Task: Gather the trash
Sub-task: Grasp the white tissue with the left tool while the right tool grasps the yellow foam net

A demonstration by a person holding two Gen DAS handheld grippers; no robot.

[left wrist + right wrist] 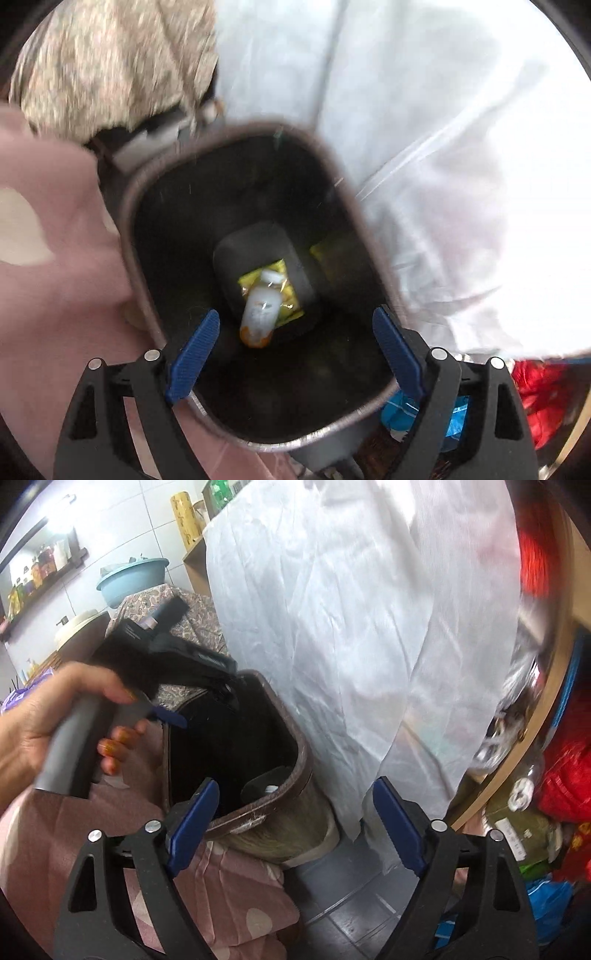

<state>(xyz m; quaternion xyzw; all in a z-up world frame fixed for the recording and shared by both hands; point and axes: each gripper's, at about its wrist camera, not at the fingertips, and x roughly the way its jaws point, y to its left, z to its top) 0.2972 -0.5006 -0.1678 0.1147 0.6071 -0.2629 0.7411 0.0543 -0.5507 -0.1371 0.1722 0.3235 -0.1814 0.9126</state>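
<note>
A dark trash bin (146, 295) with a brown rim stands below my left gripper (295, 319), which is open and empty right above the bin's mouth. At the bin's bottom lie a small white bottle (260, 306) with an orange end and a yellow wrapper (288, 295). In the right wrist view the bin (291, 786) stands left of centre. My right gripper (295, 794) is open and empty, hovering beside the bin's near rim. The left gripper (177, 716), held by a hand, hangs over the bin's far rim there.
A white plastic sheet (332, 627) hangs right behind the bin. A pink patterned cloth (221, 893) lies left of it. Red bags (565, 775) and clutter sit on a wooden shelf at right. A blue basin (133, 579) and a wall shelf with bottles (37, 576) stand at far left.
</note>
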